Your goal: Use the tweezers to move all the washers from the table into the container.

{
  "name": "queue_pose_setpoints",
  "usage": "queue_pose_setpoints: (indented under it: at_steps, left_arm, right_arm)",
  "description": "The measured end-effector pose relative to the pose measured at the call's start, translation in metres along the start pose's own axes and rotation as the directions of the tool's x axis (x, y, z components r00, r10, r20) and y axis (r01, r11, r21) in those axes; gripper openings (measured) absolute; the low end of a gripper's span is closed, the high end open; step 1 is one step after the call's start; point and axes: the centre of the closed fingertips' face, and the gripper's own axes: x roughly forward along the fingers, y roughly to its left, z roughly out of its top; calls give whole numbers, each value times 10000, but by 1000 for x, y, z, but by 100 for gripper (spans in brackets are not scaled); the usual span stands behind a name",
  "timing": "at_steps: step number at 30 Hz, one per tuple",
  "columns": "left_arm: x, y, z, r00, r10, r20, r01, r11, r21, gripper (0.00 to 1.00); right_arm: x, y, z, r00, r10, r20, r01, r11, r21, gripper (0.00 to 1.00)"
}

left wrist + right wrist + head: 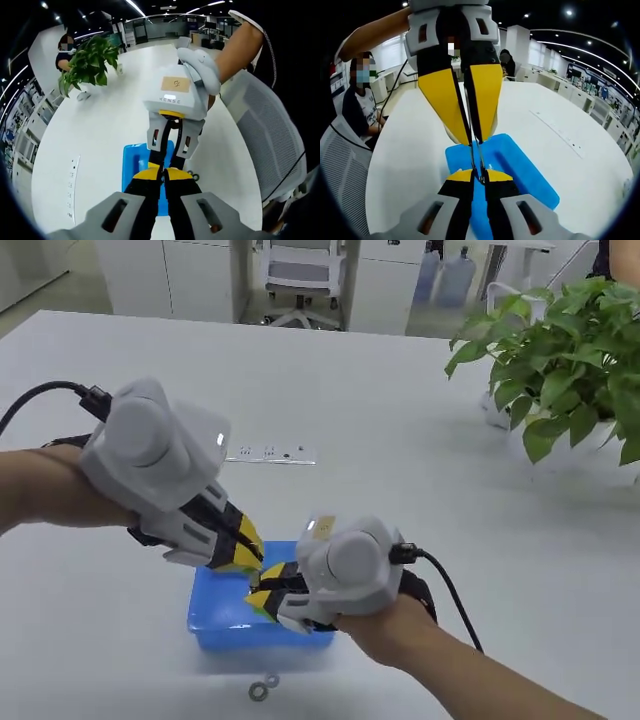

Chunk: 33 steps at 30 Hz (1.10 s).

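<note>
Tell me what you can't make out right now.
Container interior: head view, covered by left gripper and right gripper; contents unknown.
Tweezers ends: right gripper view, buried between jaws.
Washers: head view, tiny at the bottom edge; count uncertain.

My left gripper (pixel 248 555) and my right gripper (pixel 262 598) meet tip to tip over the container (pixel 215 618). The left one comes in from the left. The right one comes in from the front right. The tweezers (pixel 474 145) run between the jaws of both. The container sits on the table (pixel 420 460), near my edge. Two washers (pixel 264 686) lie on the table just in front of the container, close together. A power strip (pixel 270 453) lies behind the container, well apart. A plant (pixel 560 370) stands on the table far to the right. A chair (pixel 300 275) stands behind the table.
</note>
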Motion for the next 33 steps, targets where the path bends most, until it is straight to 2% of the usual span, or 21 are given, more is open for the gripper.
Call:
queue_pose_setpoints:
  at_steps: [16,33]
  left_arm:
    - [16,11,-18,9999,-134,32,135,9994,-326,7]
    - [21,16,-19,9997,-244,101,249,9984,-513,7]
  right_arm:
    - [17,-9,-18,9992,178,-349,-171,9997,198,10]
    - [20,-11,-22,9985,361,-405,-334,9973,654,10]
